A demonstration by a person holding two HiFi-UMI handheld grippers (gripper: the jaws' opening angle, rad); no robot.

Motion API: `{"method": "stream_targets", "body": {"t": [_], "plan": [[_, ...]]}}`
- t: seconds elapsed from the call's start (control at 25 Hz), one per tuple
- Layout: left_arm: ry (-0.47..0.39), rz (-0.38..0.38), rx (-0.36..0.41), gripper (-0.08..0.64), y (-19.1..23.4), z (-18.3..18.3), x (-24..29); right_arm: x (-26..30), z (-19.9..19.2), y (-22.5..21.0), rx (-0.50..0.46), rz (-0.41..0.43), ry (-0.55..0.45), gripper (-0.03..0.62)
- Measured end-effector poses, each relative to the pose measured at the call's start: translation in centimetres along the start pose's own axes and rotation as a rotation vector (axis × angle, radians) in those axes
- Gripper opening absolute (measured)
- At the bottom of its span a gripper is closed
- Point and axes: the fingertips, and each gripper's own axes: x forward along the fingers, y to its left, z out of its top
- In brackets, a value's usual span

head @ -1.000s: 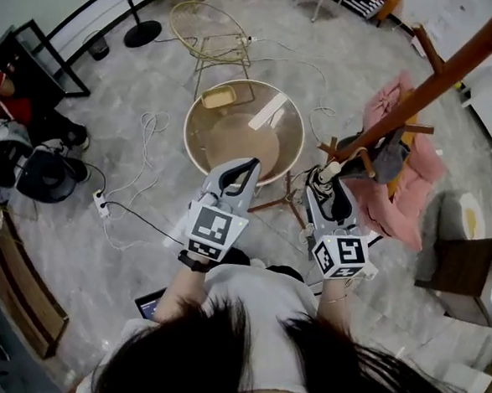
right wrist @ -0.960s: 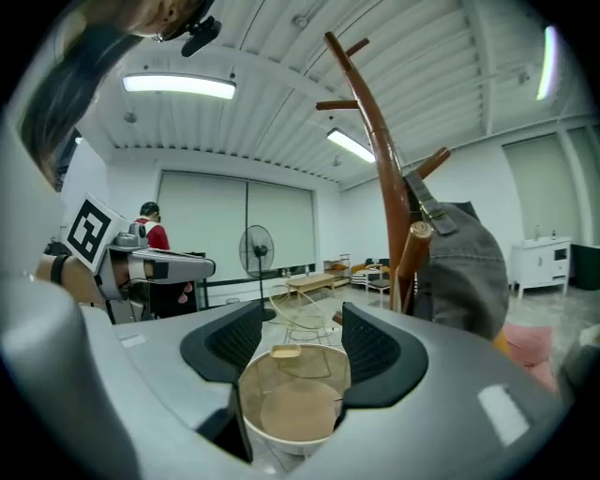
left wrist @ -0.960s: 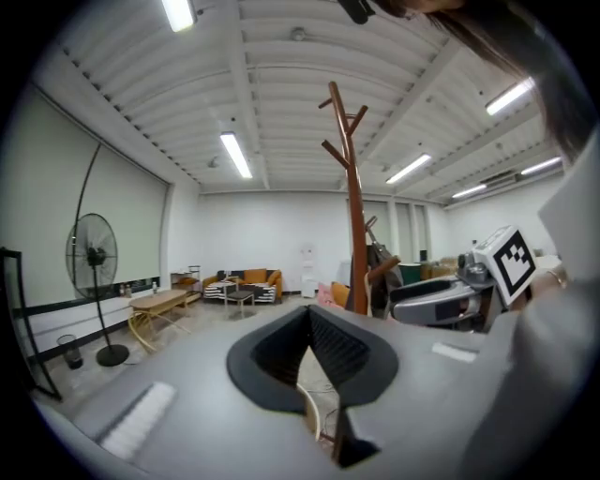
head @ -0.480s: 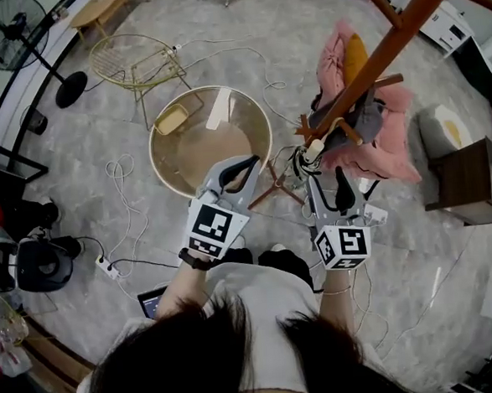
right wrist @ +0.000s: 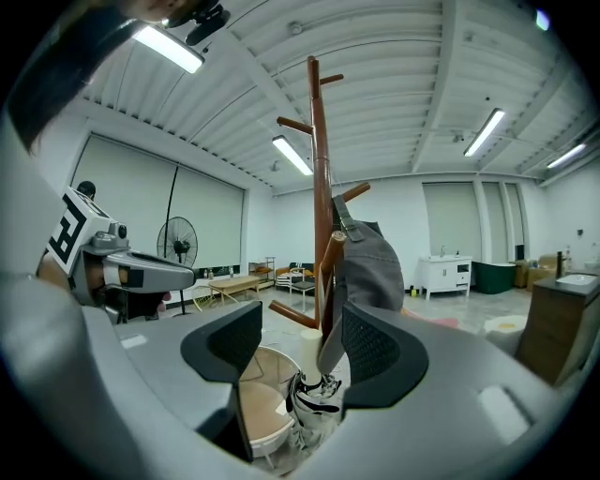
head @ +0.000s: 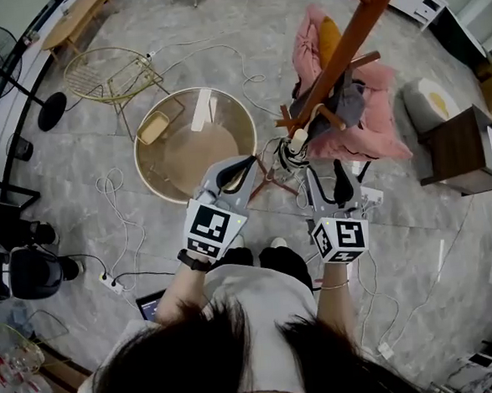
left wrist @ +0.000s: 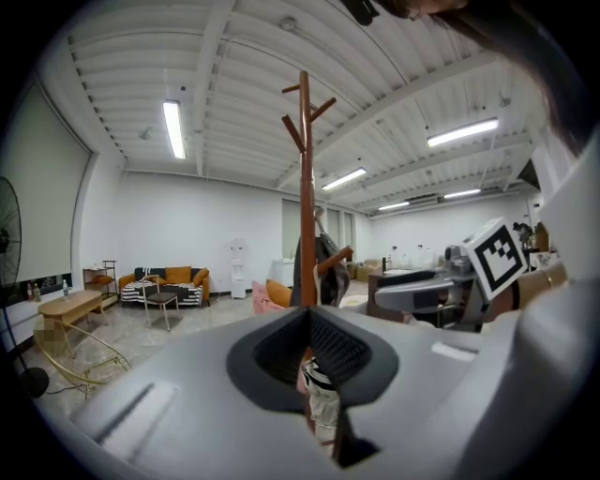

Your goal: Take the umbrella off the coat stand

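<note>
A folded black-and-white patterned umbrella (head: 290, 153) hangs low on the tall reddish-brown wooden coat stand (head: 337, 63), close against the pole. Its short cream cylindrical handle (right wrist: 308, 349) points up and the bunched fabric droops below it. A grey bag or garment (right wrist: 370, 253) hangs on a peg just above and beside the umbrella, with pink cloth (head: 376, 132) further round the stand. A round glass-topped table (head: 196, 144) stands near its base.

The right gripper (head: 325, 177) faces the umbrella with its jaws wide apart. The right gripper view shows the cream handle framed in the gap ahead, not yet touched. The left gripper (head: 248, 162) hovers beside it with its jaws drawn together on nothing.

The umbrella looks light, and its canopy is soft, loose and likely to slip or crumple if pinched. The handle is rigid and smooth, and it seems the surest place to take hold, squarely across its middle. How the umbrella is hooked to the stand cannot be made out, so it will probably need lifting upward before it is drawn away, while keeping clear of the grey item.
</note>
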Motion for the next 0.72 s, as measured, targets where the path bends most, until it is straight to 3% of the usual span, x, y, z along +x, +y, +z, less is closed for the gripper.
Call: {"method": "stream_targets", "body": {"t": [0.72], "plan": [[0.06, -0.104, -0.057, 0.057, -0.1, -4.3, 1.4, 6.8, -4.0, 0.8, -0.003, -0.033, 0.1, 0.242]]}}
